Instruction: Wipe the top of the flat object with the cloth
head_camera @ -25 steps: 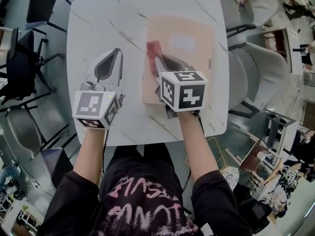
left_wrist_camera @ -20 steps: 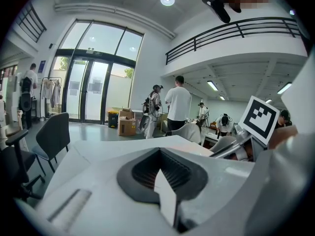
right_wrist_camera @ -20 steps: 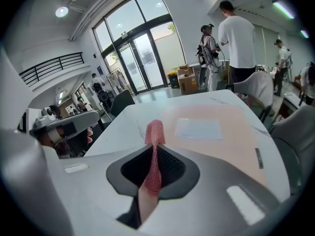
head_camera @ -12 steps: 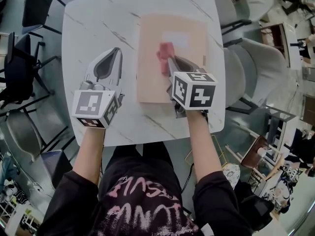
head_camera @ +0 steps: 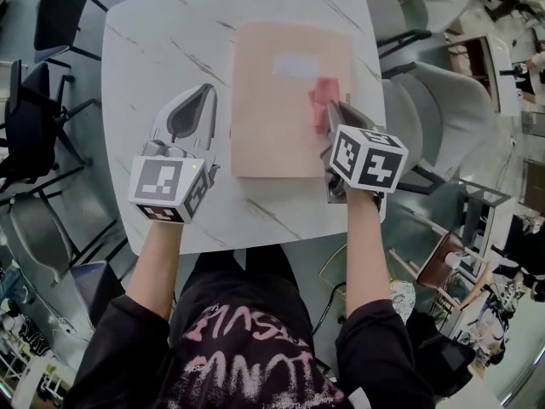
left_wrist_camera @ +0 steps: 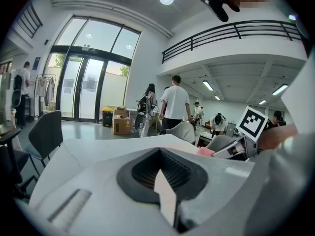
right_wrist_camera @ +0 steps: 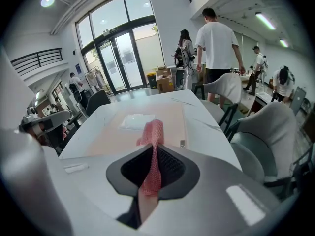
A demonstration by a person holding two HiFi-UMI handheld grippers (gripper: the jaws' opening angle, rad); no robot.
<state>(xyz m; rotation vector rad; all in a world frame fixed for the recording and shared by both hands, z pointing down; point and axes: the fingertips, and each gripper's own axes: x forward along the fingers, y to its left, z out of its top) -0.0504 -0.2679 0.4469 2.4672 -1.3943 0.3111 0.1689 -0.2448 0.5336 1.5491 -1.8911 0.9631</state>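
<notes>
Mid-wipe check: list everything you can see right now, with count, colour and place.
table: one, white marbled, under everything
flat object: one, pale peach, lying on the table's middle
label: one, white, on the flat object's far part
cloth: one, pink, on the flat object near its right edge
grey chairs: at least two, right of the table
black chairs: at least two, left of the table
people: several, standing in the hall beyond
left gripper: one, grey, jaws together and empty, over the table's left part
right gripper: one, grey, jaws closed on the cloth
</notes>
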